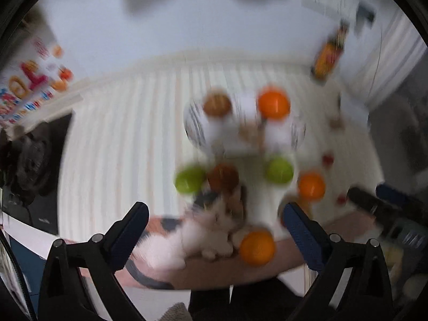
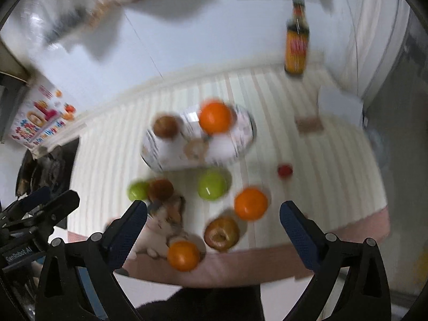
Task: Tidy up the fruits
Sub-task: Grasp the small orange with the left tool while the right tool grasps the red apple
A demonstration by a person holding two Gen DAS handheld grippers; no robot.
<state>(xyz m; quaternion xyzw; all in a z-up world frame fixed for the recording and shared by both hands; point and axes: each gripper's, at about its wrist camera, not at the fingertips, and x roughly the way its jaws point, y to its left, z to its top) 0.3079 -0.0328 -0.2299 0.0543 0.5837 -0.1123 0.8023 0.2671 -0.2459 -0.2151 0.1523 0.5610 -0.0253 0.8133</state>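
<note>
Both tongs, left (image 1: 214, 214) and right (image 2: 212, 212), wide, empty. Fruit loose on desk (image 2: 112, 144) by plate (image 2: 242, 123). Orange (image 2: 251, 203) likely light, smooth, rolls: grab across its middle.

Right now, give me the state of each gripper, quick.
Left gripper: open, holding nothing; fruit lies beyond it on the table.
Right gripper: open, holding nothing; it hangs above the fruit.

A pale blue-white wall (image 2: 214, 40) rises behind the round table under a cream striped cloth (image 2: 107, 147); a colourful number poster (image 2: 37, 123) hangs left of the table.
</note>
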